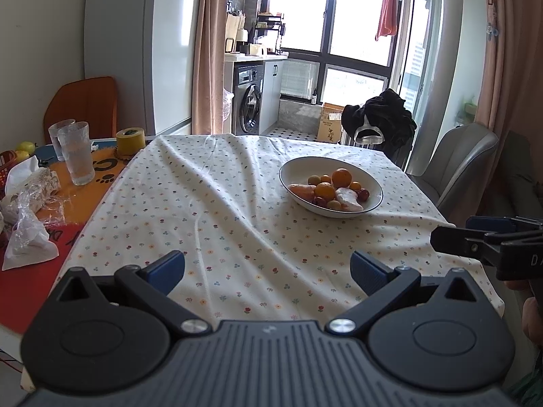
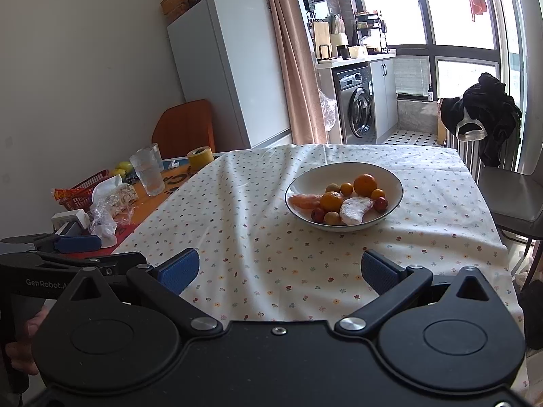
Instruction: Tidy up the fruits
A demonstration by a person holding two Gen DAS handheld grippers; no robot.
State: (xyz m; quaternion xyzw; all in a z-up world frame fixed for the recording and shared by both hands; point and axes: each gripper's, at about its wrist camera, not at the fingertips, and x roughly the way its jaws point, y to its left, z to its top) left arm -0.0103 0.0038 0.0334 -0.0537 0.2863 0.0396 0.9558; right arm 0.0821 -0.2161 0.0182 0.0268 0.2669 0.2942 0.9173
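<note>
Both grippers hang over the near edge of the counter, above the flowered tablecloth (image 1: 210,203), and nothing is in hand yet, so this looks like the opening of the sorting, before any fruit is picked. The left gripper (image 1: 267,268) has its blue-padded fingers spread wide and empty; the right gripper (image 2: 280,268) is likewise spread wide and empty. The fruit sits well ahead of both, heaped in a white bowl (image 2: 298,183) on the far right part of the cloth: two oranges (image 2: 365,184), several small yellow and red fruits, a carrot-like orange piece (image 2: 303,200) and something pale in plastic wrap (image 2: 354,211). No second dish for sorting is visible on the cloth. The next move probably calls for reaching forward to the bowl and closing on one piece from above, likely the top orange, which stands clear of its neighbours.
</note>
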